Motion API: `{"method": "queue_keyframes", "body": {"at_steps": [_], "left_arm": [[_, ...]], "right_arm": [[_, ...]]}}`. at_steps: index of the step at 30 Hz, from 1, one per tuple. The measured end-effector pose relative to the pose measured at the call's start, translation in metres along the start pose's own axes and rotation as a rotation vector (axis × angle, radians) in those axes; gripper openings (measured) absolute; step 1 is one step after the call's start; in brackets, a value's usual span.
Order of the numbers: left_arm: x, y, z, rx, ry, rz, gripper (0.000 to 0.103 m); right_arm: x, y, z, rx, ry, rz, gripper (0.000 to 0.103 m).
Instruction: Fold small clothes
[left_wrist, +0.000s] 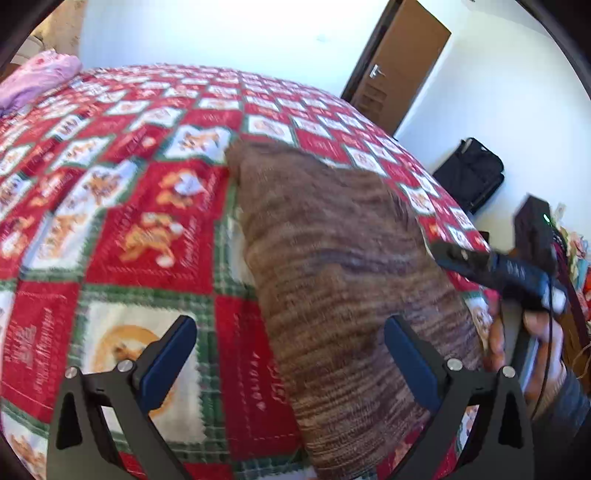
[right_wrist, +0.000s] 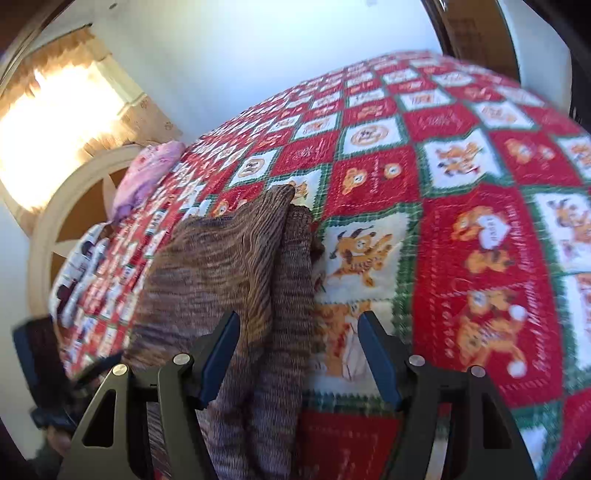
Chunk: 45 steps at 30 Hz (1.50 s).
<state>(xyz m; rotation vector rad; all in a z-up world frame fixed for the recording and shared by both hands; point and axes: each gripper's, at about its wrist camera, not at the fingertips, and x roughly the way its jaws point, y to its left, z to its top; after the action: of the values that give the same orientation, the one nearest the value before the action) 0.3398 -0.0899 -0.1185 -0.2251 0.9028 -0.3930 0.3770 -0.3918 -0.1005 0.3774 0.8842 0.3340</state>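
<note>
A brown striped knit garment (left_wrist: 332, 258) lies folded lengthwise on the red Christmas quilt (left_wrist: 147, 229). My left gripper (left_wrist: 291, 354) hangs just above its near end, open wide, with the cloth under the gap and under the right finger. In the right wrist view the same garment (right_wrist: 221, 266) runs away from me in two overlapping layers. My right gripper (right_wrist: 299, 332) is open over its right edge; the left finger is above the cloth, the right finger above bare quilt (right_wrist: 461, 229), and neither pad presses on it. A hand holds the right gripper (left_wrist: 454, 254) at the garment's far side.
A pink garment (left_wrist: 40, 79) lies at the far corner of the bed, also visible as pink cloth (right_wrist: 147, 173). A black-and-white patterned cloth (right_wrist: 81, 269) lies beyond the brown one. A brown door (left_wrist: 402, 62) and a black bag (left_wrist: 469, 173) stand past the bed.
</note>
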Motion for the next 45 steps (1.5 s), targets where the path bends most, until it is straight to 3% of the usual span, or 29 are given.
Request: {"method": "queue_keyframes", "body": {"at_steps": [9,18,20,22,24,26,28,32,40,45], "left_arm": [[0.014,-0.006,-0.001,0.046,0.004,0.052,0.103],[0.021,-0.011,0.001,0.083,0.02,0.055,0.103],[0.022,-0.012,0.002,0.088,0.021,0.051,0.103],[0.023,-0.013,0.002,0.092,0.022,0.051,0.103],[0.022,-0.015,0.002,0.099,0.02,0.045,0.102],[0.02,-0.017,0.001,0.111,0.015,0.033,0.094],[0.018,-0.023,-0.001,0.138,0.014,0.005,0.076],[0.017,-0.028,-0.002,0.165,0.012,0.009,0.069],[0.002,-0.024,-0.003,0.157,0.012,-0.004,0.043],[-0.014,-0.027,-0.005,0.172,0.006,-0.008,0.038]], "right_arm": [[0.044,-0.008,0.034,0.091,0.056,0.171,0.067],[0.072,0.003,0.046,0.07,0.085,0.247,0.067],[0.075,0.002,0.048,0.071,0.09,0.253,0.062],[0.078,0.003,0.047,0.063,0.102,0.239,0.04],[0.081,0.004,0.045,0.065,0.119,0.248,0.037],[0.081,0.009,0.042,0.045,0.126,0.242,0.035],[0.082,0.014,0.038,0.046,0.138,0.252,0.034],[0.079,0.021,0.035,0.031,0.116,0.213,0.032],[0.063,0.025,0.029,0.077,0.061,0.202,0.031],[0.049,0.042,0.023,0.061,0.038,0.224,0.03]]}}
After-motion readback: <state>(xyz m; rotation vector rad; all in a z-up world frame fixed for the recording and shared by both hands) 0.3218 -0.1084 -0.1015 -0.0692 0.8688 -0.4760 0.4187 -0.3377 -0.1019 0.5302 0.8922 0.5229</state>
